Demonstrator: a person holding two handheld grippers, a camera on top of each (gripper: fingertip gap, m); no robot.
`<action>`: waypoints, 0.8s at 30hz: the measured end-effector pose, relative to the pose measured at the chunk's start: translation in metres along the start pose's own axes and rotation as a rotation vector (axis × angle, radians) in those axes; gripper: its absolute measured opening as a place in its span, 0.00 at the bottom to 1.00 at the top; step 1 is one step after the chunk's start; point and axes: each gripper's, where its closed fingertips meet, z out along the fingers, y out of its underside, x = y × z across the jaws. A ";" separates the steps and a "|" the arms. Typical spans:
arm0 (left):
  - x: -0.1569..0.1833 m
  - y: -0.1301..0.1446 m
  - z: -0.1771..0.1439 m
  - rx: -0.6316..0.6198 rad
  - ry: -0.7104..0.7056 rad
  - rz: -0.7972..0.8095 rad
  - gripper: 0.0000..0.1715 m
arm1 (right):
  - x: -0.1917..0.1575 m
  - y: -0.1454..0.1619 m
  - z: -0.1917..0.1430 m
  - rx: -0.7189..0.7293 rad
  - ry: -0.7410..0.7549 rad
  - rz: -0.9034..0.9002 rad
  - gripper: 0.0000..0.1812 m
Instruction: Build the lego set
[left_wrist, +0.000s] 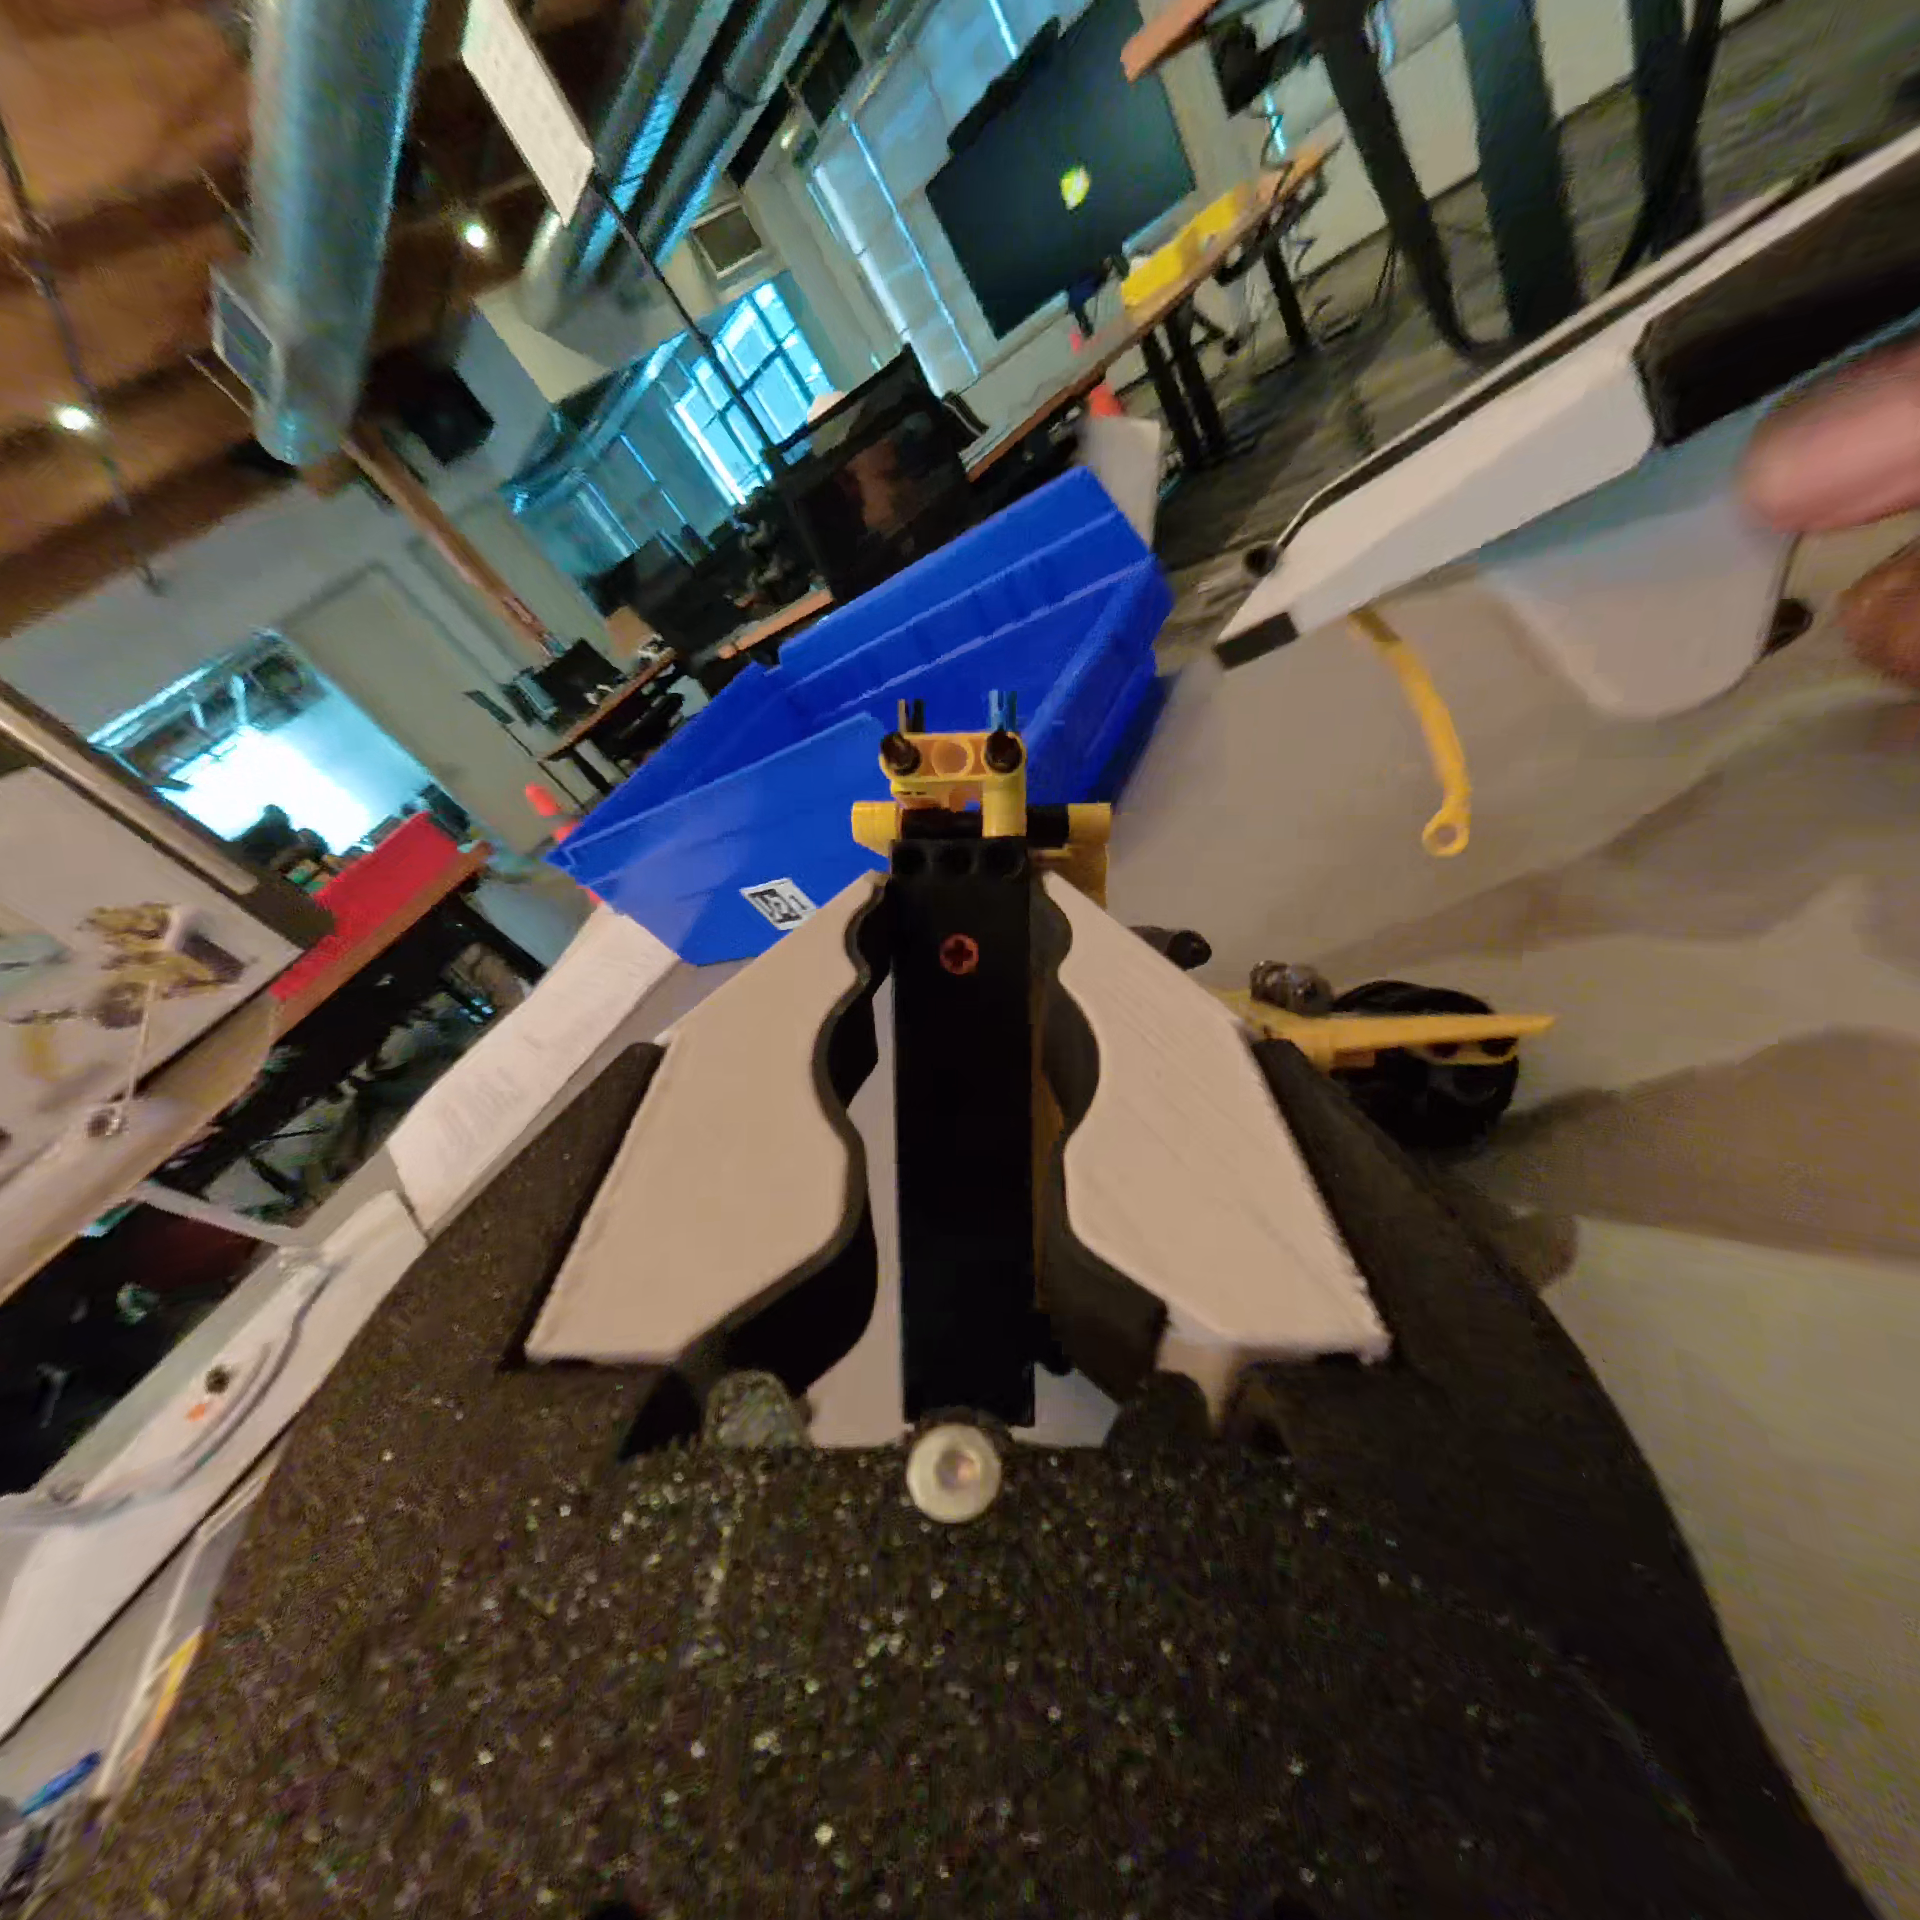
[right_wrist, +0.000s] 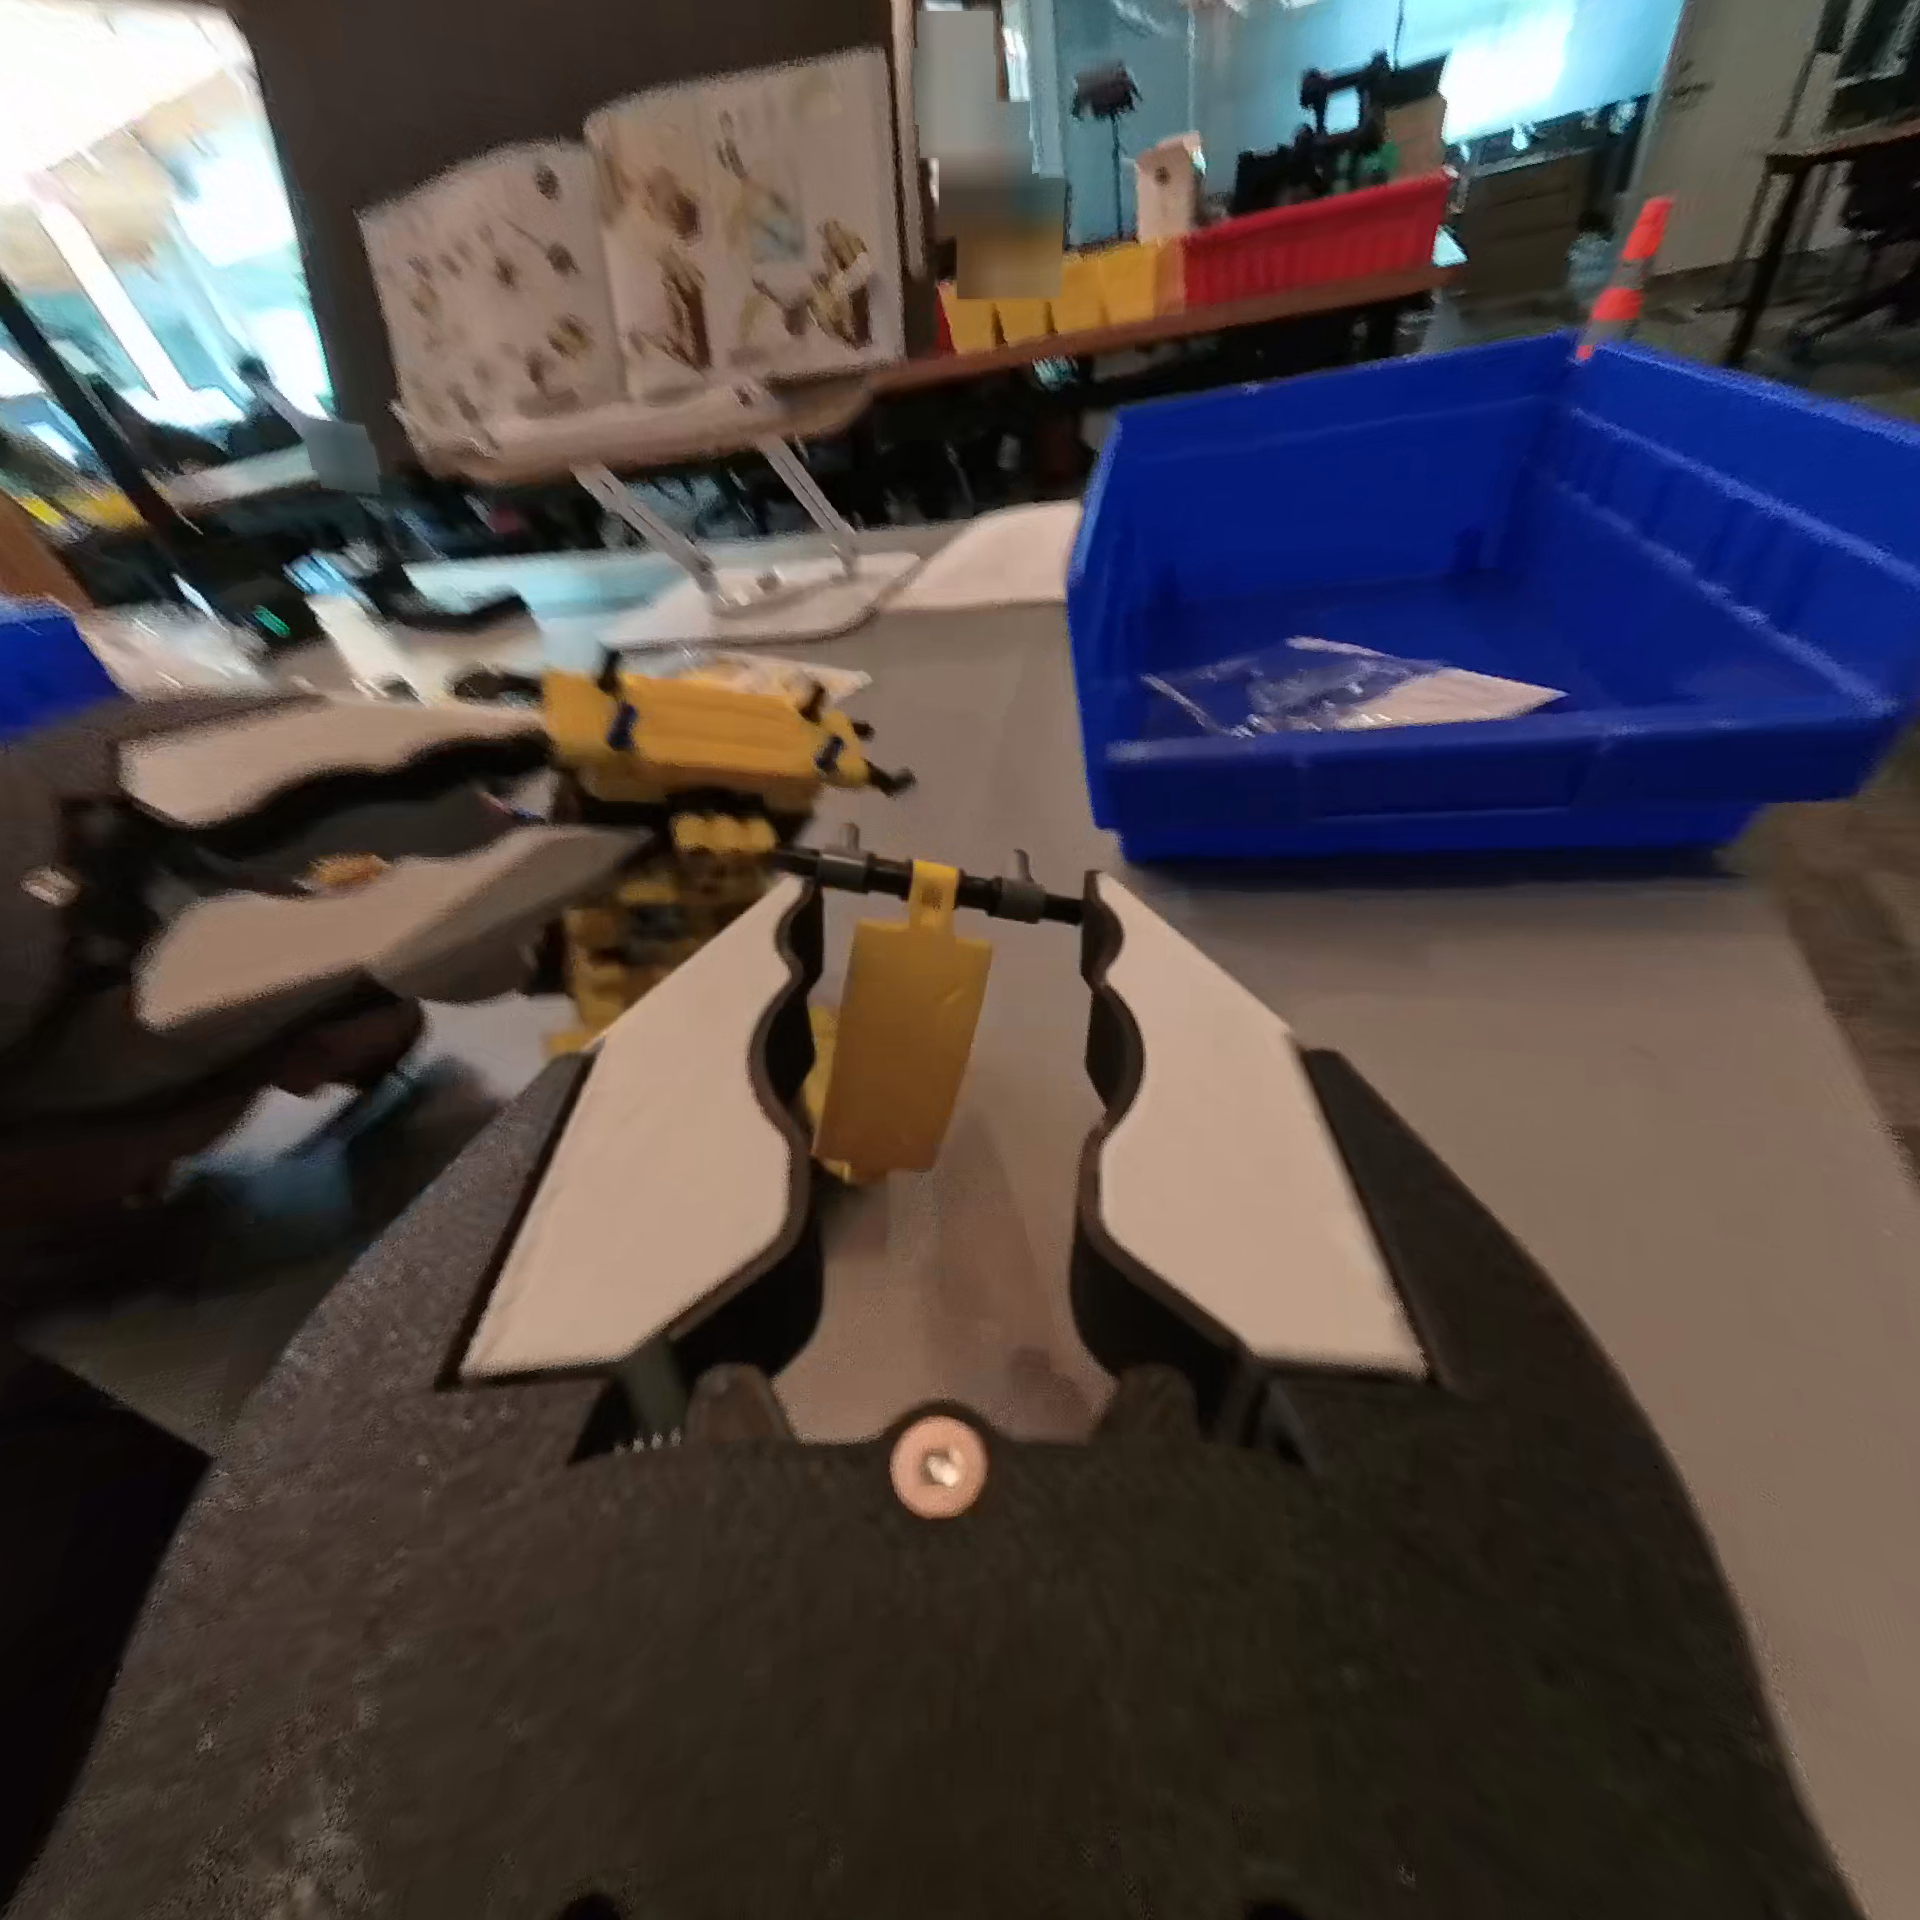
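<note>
My left gripper (left_wrist: 961, 894) is shut on a black beam (left_wrist: 964, 1122) that belongs to a yellow and black brick-built model (left_wrist: 961, 790). The model sticks out past the fingertips. In the right wrist view the left gripper (right_wrist: 582, 831) comes in from the left, holding the same model (right_wrist: 686, 790) above the table. My right gripper (right_wrist: 951, 899) holds a black axle (right_wrist: 997, 896) end to end between its fingertips. A yellow curved panel (right_wrist: 904, 1049) hangs from the axle. The right gripper shows in the left wrist view (left_wrist: 1455, 540), upper right, with the yellow piece (left_wrist: 1423, 727) below it.
A blue bin (right_wrist: 1351, 790) stands on the grey table (right_wrist: 1455, 1091) at the right, with a clear plastic bag (right_wrist: 1340, 686) inside. It also shows in the left wrist view (left_wrist: 727, 831). An open instruction booklet (right_wrist: 644, 270) rests on a stand behind. A black wheel with a yellow beam (left_wrist: 1423, 1049) lies on the table.
</note>
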 end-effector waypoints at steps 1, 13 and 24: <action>-0.001 0.001 -0.001 -0.002 0.007 -0.012 0.14 | 0.006 0.007 -0.001 -0.048 0.036 -0.041 0.27; -0.010 0.005 -0.004 -0.019 0.014 -0.113 0.14 | 0.031 0.071 0.005 -0.449 0.230 -0.332 0.28; -0.016 0.007 -0.006 -0.019 0.026 -0.185 0.14 | 0.027 0.064 -0.004 -0.399 0.178 -0.224 0.46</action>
